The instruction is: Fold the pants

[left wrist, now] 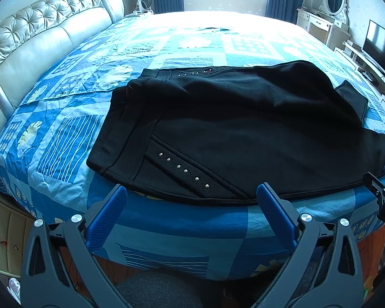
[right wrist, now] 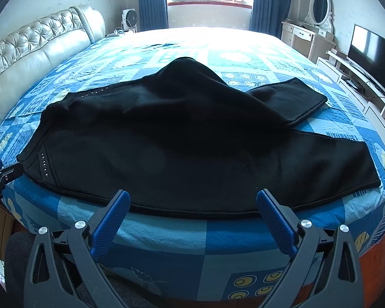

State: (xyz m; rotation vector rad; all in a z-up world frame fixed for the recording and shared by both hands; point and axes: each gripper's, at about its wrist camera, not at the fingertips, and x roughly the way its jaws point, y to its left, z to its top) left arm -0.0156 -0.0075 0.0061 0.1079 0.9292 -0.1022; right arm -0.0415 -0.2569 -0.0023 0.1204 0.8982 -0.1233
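The black pants (right wrist: 182, 138) lay spread along the near edge of the bed (right wrist: 218, 233), waistband to the left, legs trailing right with one cuff doubled back. Soft, thick knit by the look of it — likely limp and easy to drag, not slippery. Both the left gripper (left wrist: 191, 197) and the right gripper (right wrist: 192, 201) hung spread wide, holding nothing (just short of the hem). The waistband corners and cuffs looked the best holds; the far half of the bed offered open room.
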